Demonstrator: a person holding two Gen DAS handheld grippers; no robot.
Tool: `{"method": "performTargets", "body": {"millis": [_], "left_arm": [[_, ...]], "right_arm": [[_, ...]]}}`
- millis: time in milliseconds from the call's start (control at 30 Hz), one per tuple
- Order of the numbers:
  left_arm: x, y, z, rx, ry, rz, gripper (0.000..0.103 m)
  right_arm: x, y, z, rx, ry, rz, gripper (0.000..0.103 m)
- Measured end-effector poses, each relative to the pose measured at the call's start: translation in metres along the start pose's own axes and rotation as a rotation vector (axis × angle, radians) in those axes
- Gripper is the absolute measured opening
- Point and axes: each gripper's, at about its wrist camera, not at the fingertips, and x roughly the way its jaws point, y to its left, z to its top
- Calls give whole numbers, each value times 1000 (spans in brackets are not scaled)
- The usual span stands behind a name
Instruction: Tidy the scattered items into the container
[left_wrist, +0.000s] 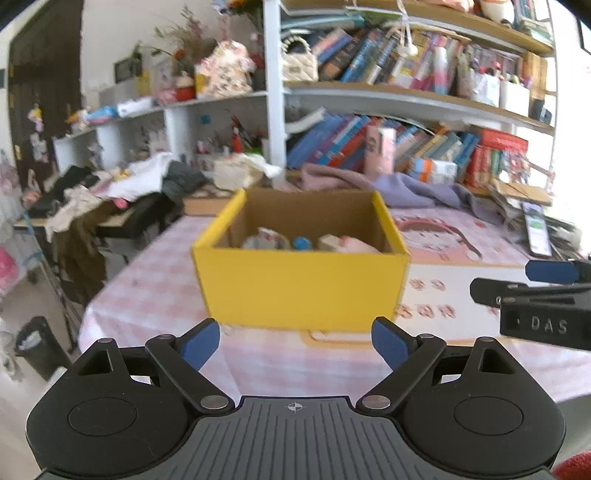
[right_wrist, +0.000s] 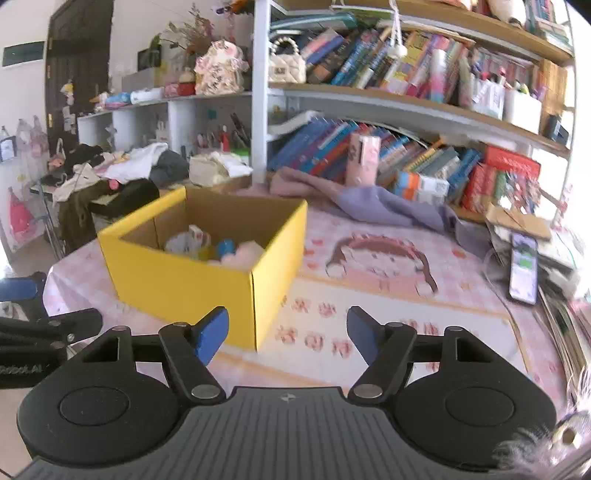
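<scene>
A yellow cardboard box (left_wrist: 301, 286) (right_wrist: 177, 280) stands on the pink checked tablecloth. Inside it lie several small items: a blue ball (left_wrist: 302, 243) (right_wrist: 225, 246), a pale pink soft thing (right_wrist: 245, 251), and small white and pink packets (left_wrist: 345, 243). My left gripper (left_wrist: 295, 341) is open in front of the box's near wall, with nothing between its blue pads. My right gripper (right_wrist: 287, 334) is open too, near the box's right front corner, and holds nothing. Each gripper shows at the edge of the other's view: the right gripper (left_wrist: 532, 284) and the left gripper (right_wrist: 40, 317).
A phone (right_wrist: 522, 267) (left_wrist: 537, 232) lies at the table's right edge beside stacked papers. A lilac cloth (right_wrist: 388, 206) is heaped behind the box. Bookshelves (right_wrist: 369, 99) rise behind the table; a cluttered desk (left_wrist: 92, 199) with clothes stands to the left. The cartoon-print mat (right_wrist: 380, 266) lies right of the box.
</scene>
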Motion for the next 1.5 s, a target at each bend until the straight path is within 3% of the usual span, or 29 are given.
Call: {"method": "performTargets", "body": {"millis": [200,433,833,1233,1500], "left_arm": [[3,-19,-2,32,27,-71,92],[-8,-36,-10,113,23,-124,92],[-16,-27,-20,71,84,-79,92],[-19,-27,-24,57,102,-64,103],[-17,-28,-23,47,117,-50,103]], "right_arm": [[-28,-11,-12,24,15,-49,81],[-39,-31,-29,125,68,-112,86],[-41,-23,-39,106,121,-80,94],[-36,-21,-45,90,190,-63,101],[-39,-26,-42,97,170,-67,103]]}}
